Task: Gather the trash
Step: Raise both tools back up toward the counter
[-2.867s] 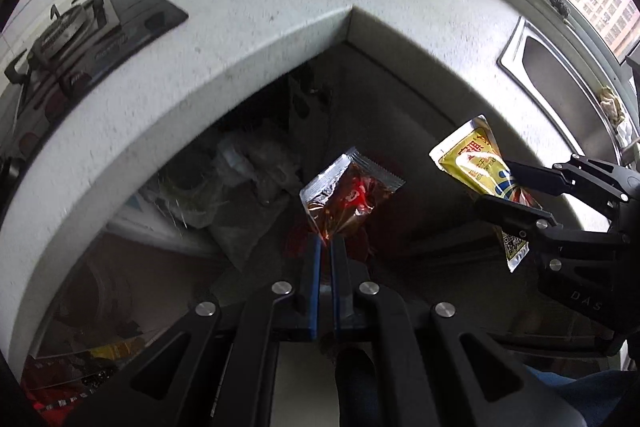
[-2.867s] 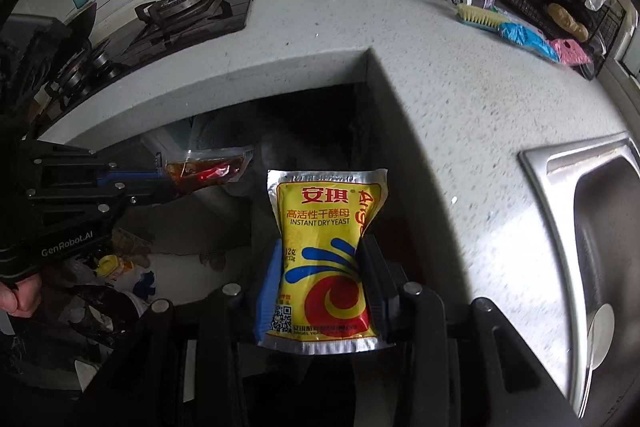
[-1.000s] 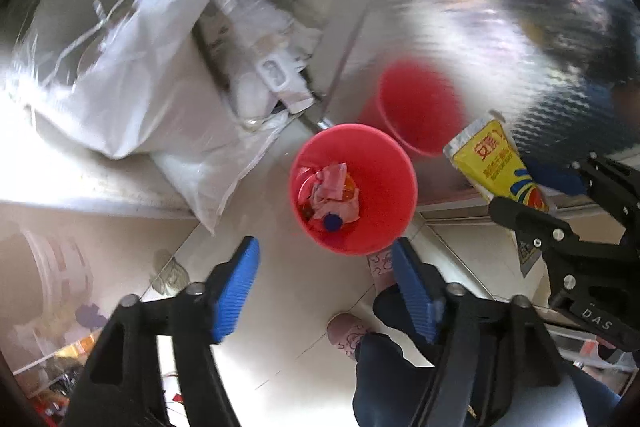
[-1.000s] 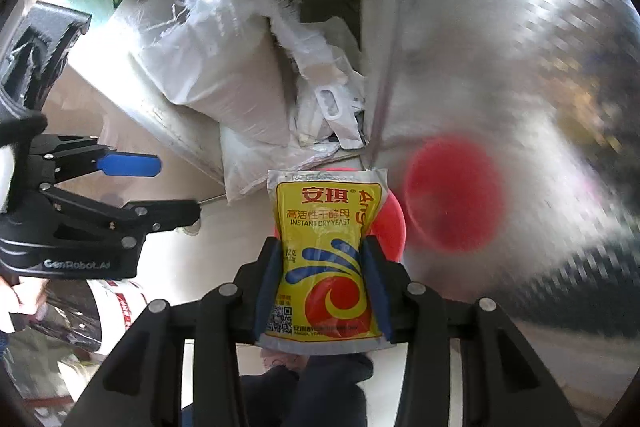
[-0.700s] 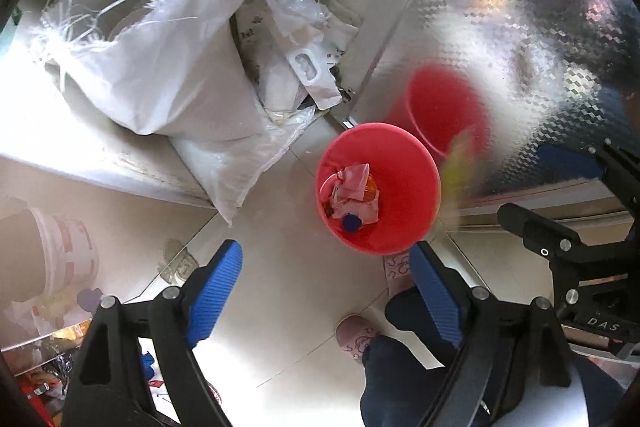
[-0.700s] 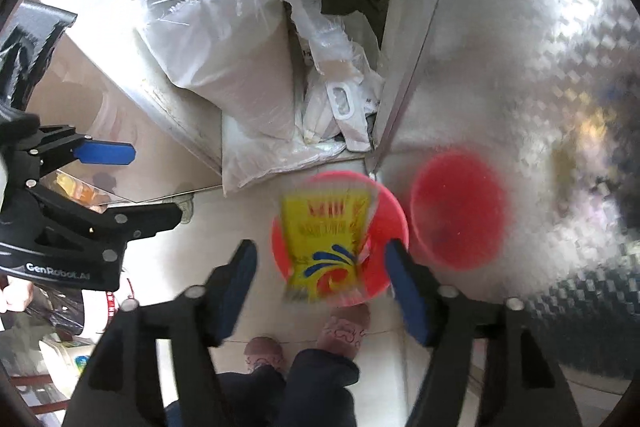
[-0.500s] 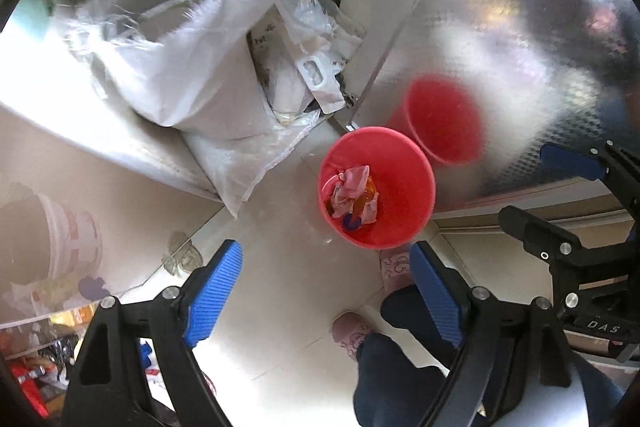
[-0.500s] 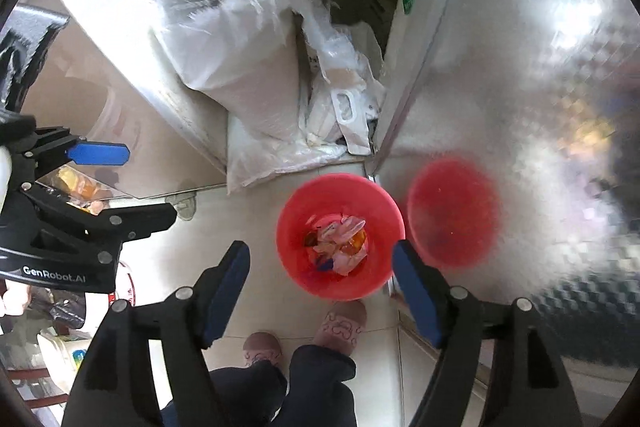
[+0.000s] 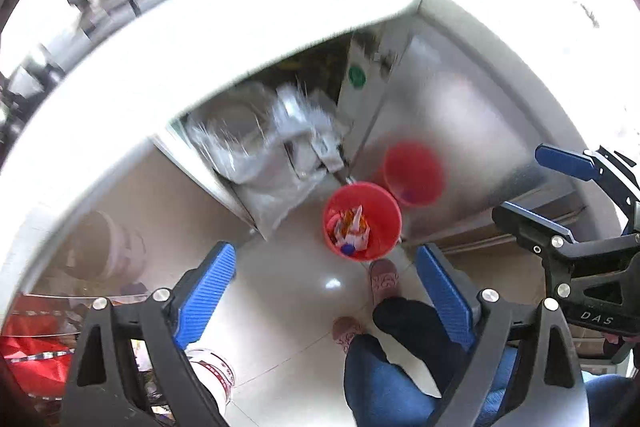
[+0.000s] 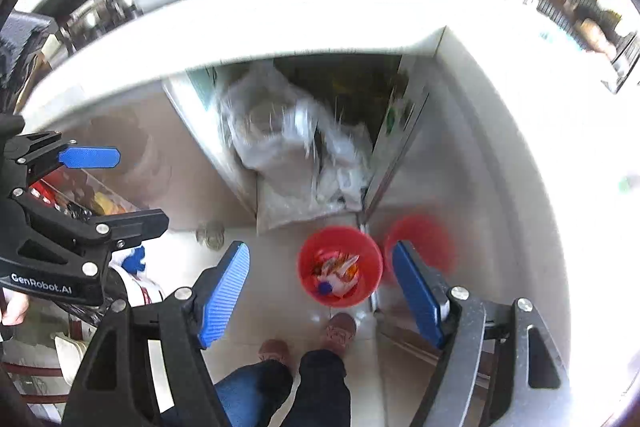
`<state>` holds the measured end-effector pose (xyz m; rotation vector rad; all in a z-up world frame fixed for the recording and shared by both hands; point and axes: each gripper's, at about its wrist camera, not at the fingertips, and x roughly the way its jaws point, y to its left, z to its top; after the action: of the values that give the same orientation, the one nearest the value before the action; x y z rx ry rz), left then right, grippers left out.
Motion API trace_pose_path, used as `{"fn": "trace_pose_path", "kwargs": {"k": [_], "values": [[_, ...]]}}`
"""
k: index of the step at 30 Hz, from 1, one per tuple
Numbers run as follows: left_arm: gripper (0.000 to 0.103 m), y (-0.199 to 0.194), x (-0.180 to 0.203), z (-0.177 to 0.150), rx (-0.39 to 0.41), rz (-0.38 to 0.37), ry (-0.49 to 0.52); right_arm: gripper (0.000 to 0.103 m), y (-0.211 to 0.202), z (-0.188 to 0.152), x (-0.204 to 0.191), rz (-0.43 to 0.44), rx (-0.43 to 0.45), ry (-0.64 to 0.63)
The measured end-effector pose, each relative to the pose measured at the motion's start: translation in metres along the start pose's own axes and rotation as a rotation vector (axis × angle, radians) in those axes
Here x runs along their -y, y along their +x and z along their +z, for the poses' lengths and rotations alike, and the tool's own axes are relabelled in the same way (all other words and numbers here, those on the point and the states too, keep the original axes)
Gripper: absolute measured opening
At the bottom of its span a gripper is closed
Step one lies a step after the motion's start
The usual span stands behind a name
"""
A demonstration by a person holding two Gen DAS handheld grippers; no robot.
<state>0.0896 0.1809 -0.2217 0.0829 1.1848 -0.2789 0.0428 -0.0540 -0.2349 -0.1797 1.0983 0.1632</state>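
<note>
**Me:** Both packets have left my claws since the earlier frames and now lie in the bin (image 9: 362, 223). My left claw (image 9: 325, 291) is empty, its jaws opening wider; my right claw (image 10: 320, 291) is spread and empty too.

**Partner:** Where is the bin now?

**Me:** On the floor just beyond my slippers (image 10: 340, 331), beside the cabinet door (image 9: 452, 147) that mirrors it, with white bags (image 10: 296, 147) behind. Both views are smeared.

**Partner:** What could go wrong?

**Me:** I judge the counter edge (image 9: 224, 39) the main hazard: with wide jaws and blurred pictures I could knock a finger on it. I might also take the red reflection for a second bin.
</note>
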Motion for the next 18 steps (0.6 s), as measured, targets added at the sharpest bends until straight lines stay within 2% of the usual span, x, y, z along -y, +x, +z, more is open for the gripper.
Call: {"fn": "trace_pose_path", "kwargs": {"k": [2, 4, 10, 18], "values": [[0.092, -0.026, 0.002, 0.007, 0.029, 0.0, -0.003, 0.075, -0.026, 0.01, 0.0, -0.011, 0.035, 0.0], [0.103, -0.047, 0.003, 0.015, 0.052, -0.002, -0.003, 0.075, -0.046, 0.021, -0.001, -0.021, 0.066, 0.01], [0.103, -0.091, 0.008, 0.044, 0.132, 0.003, 0.023, 0.079, -0.087, 0.051, 0.008, -0.06, 0.148, 0.027], [0.103, -0.111, 0.026, 0.095, 0.197, 0.026, 0.116, 0.09, -0.109, 0.072, 0.041, -0.114, 0.236, 0.079]]}}
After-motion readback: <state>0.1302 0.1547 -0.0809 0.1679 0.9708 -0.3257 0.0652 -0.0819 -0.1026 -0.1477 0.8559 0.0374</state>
